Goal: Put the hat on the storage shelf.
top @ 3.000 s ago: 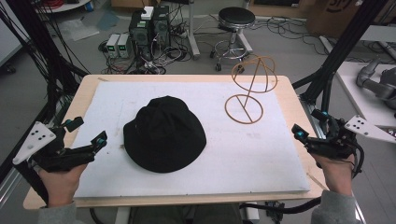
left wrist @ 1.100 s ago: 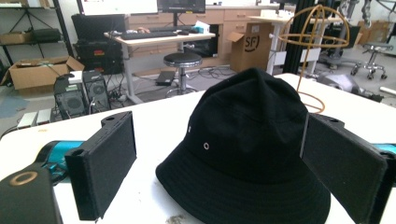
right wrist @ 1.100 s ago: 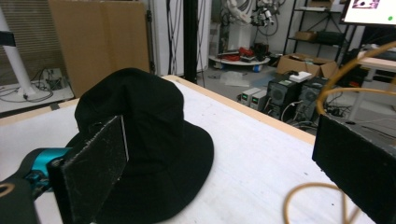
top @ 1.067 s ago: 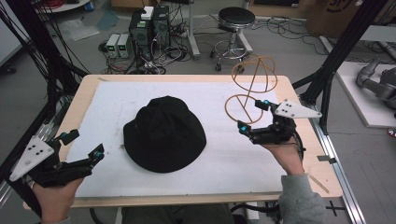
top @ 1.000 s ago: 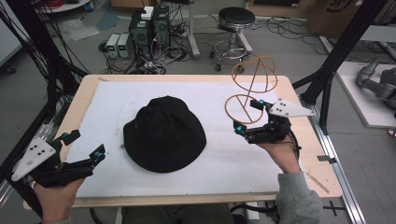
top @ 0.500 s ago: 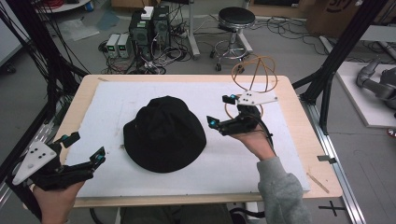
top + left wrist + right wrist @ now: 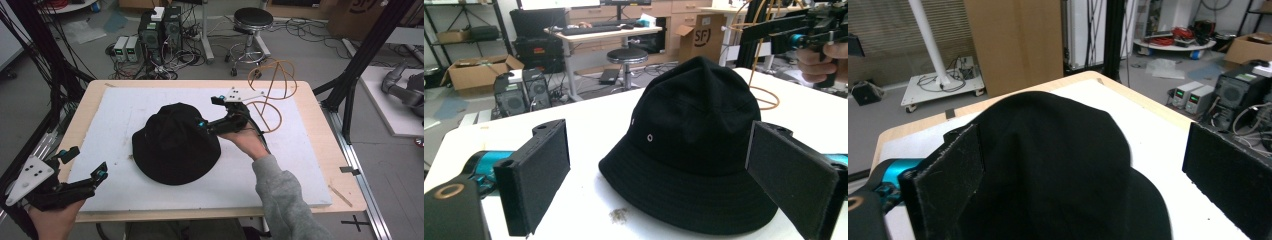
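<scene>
Black cloth makes the bucket hat (image 7: 175, 145), which lies near the middle of the white board (image 7: 115, 115) that covers the wooden surface (image 7: 85, 95). The hat sits with its brim flat on the board and its crown up; in the left gripper view two small metal eyelets show on the side of the crown. The right claw (image 7: 206, 111) is at the upper right edge of the hat, held by the right hand (image 7: 247, 140) in a grey sleeve (image 7: 285, 200). Its jaws are spread wide: in the right gripper view (image 7: 1083, 165) one jaw stands beside the near side of the crown and the other is well apart on the far side, so the crown lies between them, but I cannot tell if a pad touches the cloth. The left claw (image 7: 85, 162) rests low at the near left corner of the surface, well apart from the hat, in the left hand (image 7: 52, 220). Its jaws are also spread, and in the left gripper view (image 7: 659, 175) the hat is seen between them, farther off. Just behind the right claw stands a thin wire stand (image 7: 272, 95) of orange colour, with a ring flat on the board and loops rising above it. A little dark crumb (image 7: 618, 215) lies on the board in front of the brim.
</scene>
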`<state>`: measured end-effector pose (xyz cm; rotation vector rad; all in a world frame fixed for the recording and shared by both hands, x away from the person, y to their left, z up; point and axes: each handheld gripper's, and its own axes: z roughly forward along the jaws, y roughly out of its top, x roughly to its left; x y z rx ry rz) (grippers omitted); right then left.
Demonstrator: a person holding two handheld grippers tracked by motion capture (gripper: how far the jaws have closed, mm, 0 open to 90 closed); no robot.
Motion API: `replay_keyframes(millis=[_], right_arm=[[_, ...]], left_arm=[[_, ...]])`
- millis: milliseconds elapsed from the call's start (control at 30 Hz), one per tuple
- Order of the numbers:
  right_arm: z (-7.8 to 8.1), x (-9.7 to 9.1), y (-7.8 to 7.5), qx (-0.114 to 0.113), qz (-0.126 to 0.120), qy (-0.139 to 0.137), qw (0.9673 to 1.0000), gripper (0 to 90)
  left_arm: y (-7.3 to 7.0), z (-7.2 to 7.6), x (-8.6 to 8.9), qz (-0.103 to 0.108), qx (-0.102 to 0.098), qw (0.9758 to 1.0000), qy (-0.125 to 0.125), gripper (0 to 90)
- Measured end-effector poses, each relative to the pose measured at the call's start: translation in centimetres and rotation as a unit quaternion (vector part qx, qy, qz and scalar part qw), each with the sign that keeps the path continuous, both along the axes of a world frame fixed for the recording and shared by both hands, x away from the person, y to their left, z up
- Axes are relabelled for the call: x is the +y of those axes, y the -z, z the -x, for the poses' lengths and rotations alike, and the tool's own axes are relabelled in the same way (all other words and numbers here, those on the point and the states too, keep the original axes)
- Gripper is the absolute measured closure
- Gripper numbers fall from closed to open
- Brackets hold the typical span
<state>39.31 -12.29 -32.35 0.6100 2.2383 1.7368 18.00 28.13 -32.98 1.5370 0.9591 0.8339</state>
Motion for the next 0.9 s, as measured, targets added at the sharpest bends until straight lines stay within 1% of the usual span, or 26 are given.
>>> replay_keyframes(millis=[33, 100, 200, 233, 267, 300, 333, 367, 400, 433, 500, 533, 633, 667, 700, 767, 833, 900], right_arm=[[-0.2, 0.5, 0.1, -0.008, 0.001, -0.004, 1.0, 3.0], [-0.3, 1.3, 0.1, -0.007, 0.002, -0.008, 0.9999, 3.0], [-0.6, 2.7, 0.1, -0.013, 0.001, -0.022, 0.9997, 3.0], [-0.6, 2.7, 0.1, -0.013, 0.001, -0.022, 0.9997, 3.0], [-0.8, 3.6, 0.2, -0.008, 0.003, -0.025, 0.9997, 3.0], [-0.8, 3.6, 0.2, -0.008, 0.003, -0.025, 0.9997, 3.0], [-0.9, 4.2, 0.3, -0.01, -0.001, -0.024, 0.9997, 3.0], [-0.9, 4.2, 0.3, -0.01, -0.001, -0.024, 0.9997, 3.0], [-1.0, 4.9, 0.4, -0.011, -0.001, -0.029, 0.9995, 3.0], [-1.0, 5.1, 0.4, -0.011, -0.001, -0.029, 0.9995, 3.0], [-1.1, 5.4, 0.5, -0.013, 0.003, -0.033, 0.9994, 3.0], [-1.2, 6.0, 0.7, -0.015, 0.011, -0.037, 0.9991, 3.1], [-1.3, 6.5, 0.9, -0.013, 0.018, -0.042, 0.9989, 4.8], [-1.4, 6.8, 0.9, -0.018, 0.022, -0.046, 0.9986, 4.9], [-1.5, 7.1, 1.0, -0.022, 0.031, -0.044, 0.9983, 6.3], [-1.6, 7.4, 1.2, -0.021, 0.041, -0.054, 0.9975, 14.7], [-1.7, 7.6, 1.4, -0.024, 0.047, -0.058, 0.9969, 16.2], [-1.8, 7.7, 1.5, -0.016, 0.05, -0.065, 0.9965, 20.6]], left_arm=[[0.0, 0.2, 0.1, 0.0, 0.0, 1.0, -0.002, 10.9], [0.0, 0.5, 0.2, -0.002, 0.001, 1.0, -0.005, 10.9], [0.0, 0.8, 0.4, -0.003, 0.0, 1.0, -0.007, 10.9], [0.1, 0.9, 0.4, -0.003, 0.0, 1.0, -0.009, 10.9], [0.1, 1.0, 0.5, -0.004, 0.002, 0.9999, -0.011, 10.9], [0.1, 1.1, 0.5, -0.003, 0.002, 0.9999, -0.011, 10.9], [0.1, 1.3, 0.6, -0.003, 0.001, 0.9999, -0.013, 11.0], [0.1, 1.3, 0.6, -0.003, 0.001, 0.9999, -0.013, 10.9], [0.1, 1.4, 0.7, -0.004, 0.002, 0.9999, -0.015, 10.9], [0.1, 1.4, 0.7, -0.003, 0.002, 0.9999, -0.014, 10.9], [0.2, 1.5, 0.7, -0.003, 0.002, 0.9999, -0.015, 10.9], [0.2, 1.5, 0.7, -0.003, 0.003, 0.9999, -0.015, 10.9], [0.2, 1.5, 0.7, -0.003, 0.003, 0.9999, -0.015, 11.0], [0.2, 1.5, 0.7, -0.004, 0.004, 0.9999, -0.015, 10.9], [0.2, 1.5, 0.7, -0.004, 0.005, 0.9999, -0.015, 10.9], [0.3, 1.4, 0.7, -0.005, 0.005, 0.9999, -0.014, 11.0], [0.3, 1.4, 0.6, -0.003, 0.004, 0.9999, -0.014, 10.9], [0.3, 1.4, 0.6, -0.004, 0.004, 0.9999, -0.013, 10.9]])
